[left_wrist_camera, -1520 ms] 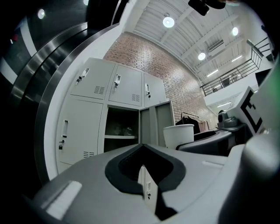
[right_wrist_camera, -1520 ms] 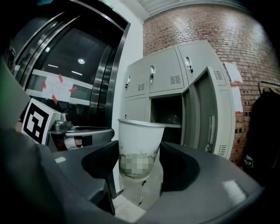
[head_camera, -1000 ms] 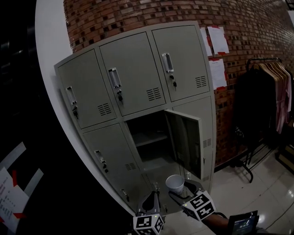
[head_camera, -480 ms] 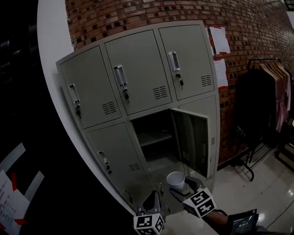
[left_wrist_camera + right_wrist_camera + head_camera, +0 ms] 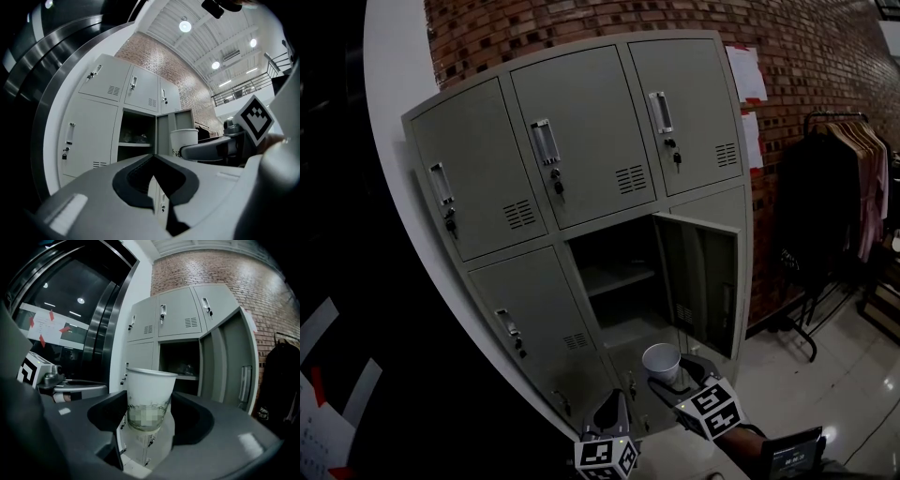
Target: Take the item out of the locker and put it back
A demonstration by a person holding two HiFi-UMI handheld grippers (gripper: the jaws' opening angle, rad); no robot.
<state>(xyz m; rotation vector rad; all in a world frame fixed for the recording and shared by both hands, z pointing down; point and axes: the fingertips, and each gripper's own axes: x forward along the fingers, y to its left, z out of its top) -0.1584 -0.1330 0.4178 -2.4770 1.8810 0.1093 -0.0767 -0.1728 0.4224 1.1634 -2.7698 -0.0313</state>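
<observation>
A white paper cup (image 5: 661,361) stands upright between the jaws of my right gripper (image 5: 673,380), which is shut on its lower half. In the right gripper view the cup (image 5: 149,397) fills the gap between the jaws. It is held in front of the open lower-middle compartment (image 5: 614,281) of the grey locker bank, whose door (image 5: 698,281) swings out to the right. My left gripper (image 5: 611,412) is to the cup's left, shut with nothing in it. The left gripper view has the cup (image 5: 183,139) to its right.
A shelf (image 5: 183,376) crosses the open compartment, with something dark lying on it. The other locker doors (image 5: 581,141) are closed. A clothes rack (image 5: 848,187) with hanging garments stands at the right. Papers (image 5: 745,75) hang on the brick wall. A white column (image 5: 389,112) borders the lockers on the left.
Both grippers have moved a little nearer to the open locker, and the cup has stayed in the right gripper. The locker now looks slightly larger in the head view.
</observation>
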